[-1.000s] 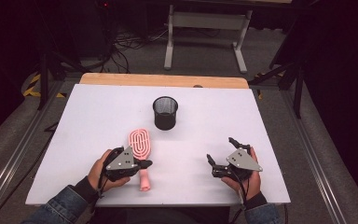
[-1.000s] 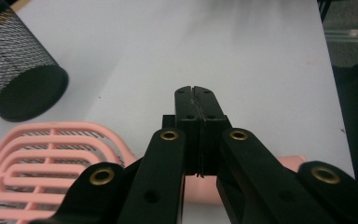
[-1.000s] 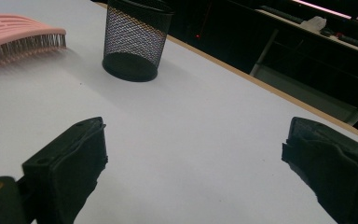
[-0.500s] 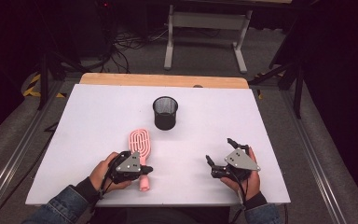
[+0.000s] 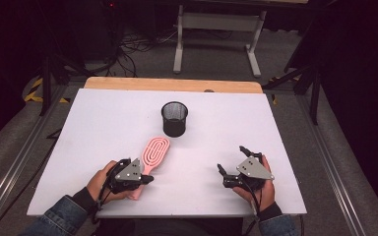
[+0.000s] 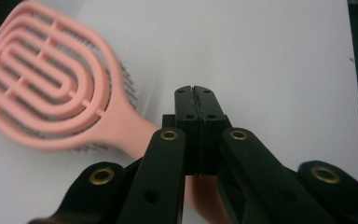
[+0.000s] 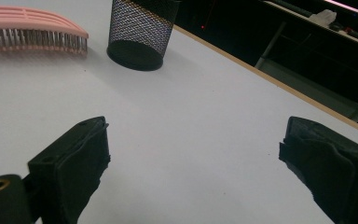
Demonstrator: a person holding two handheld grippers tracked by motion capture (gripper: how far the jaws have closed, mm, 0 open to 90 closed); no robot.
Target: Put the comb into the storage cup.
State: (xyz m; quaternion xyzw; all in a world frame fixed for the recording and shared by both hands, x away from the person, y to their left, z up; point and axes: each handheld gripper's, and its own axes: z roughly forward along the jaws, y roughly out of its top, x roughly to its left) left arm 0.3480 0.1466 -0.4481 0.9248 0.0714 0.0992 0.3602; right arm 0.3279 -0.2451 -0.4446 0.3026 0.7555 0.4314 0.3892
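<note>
On the white tabletop (image 5: 103, 128), set in a dim room with cables on the floor, our pink slotted plastic hairbrush (image 5: 152, 158) lies bristles down near the front edge. Its head has swung slightly since a second ago — our left gripper (image 6: 196, 95) has come down over the handle, jaws pressed together, apparently empty, so the grasp is not yet made. Beyond stands the black wire-mesh cup (image 5: 174, 118), well apart, nothing between. Our right gripper (image 5: 231, 172) waits aside — jaws wide.
</note>
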